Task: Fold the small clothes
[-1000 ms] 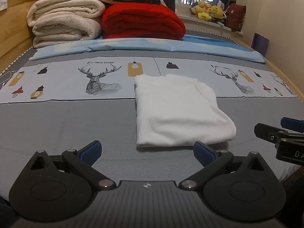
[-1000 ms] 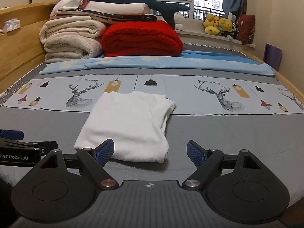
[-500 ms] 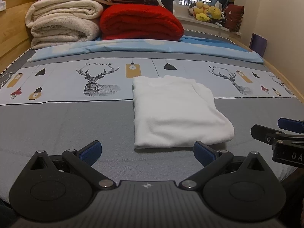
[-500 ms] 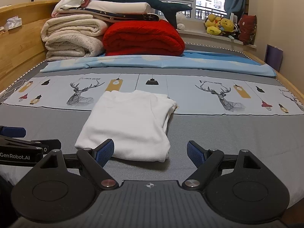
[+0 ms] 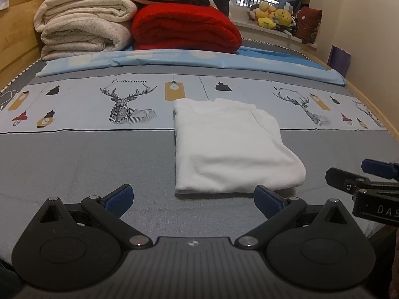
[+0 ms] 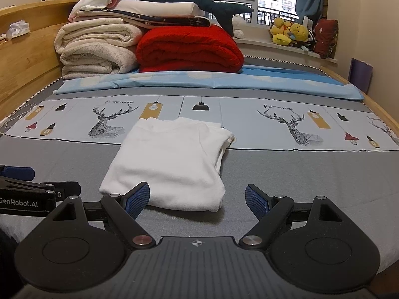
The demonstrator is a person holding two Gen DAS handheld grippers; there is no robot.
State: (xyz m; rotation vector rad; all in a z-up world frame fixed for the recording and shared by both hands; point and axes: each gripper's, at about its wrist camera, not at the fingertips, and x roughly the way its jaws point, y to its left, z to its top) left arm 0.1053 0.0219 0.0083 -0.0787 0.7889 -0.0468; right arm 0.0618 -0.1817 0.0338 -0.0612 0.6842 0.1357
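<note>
A white garment (image 5: 229,147) (image 6: 169,162) lies folded into a rectangle on the grey part of the bed, its far edge on the deer-print strip. My left gripper (image 5: 194,198) is open and empty, just short of the garment's near edge. My right gripper (image 6: 198,199) is open too, with its fingers level with the garment's near right corner and nothing between them. Each gripper shows at the side of the other's view: the right one (image 5: 369,174) at the right edge, the left one (image 6: 32,179) at the left edge.
Folded cream blankets (image 6: 97,49) and a red quilt (image 6: 189,49) are stacked at the head of the bed, with a plush shark (image 6: 189,0) on top. A wooden bed frame (image 6: 25,57) runs along the left. Plush toys (image 6: 291,32) sit on the windowsill.
Both grippers have eased slightly towards the folded garment, which looks a little larger and lower in view. The garment itself has not moved, and both grippers stay open.
</note>
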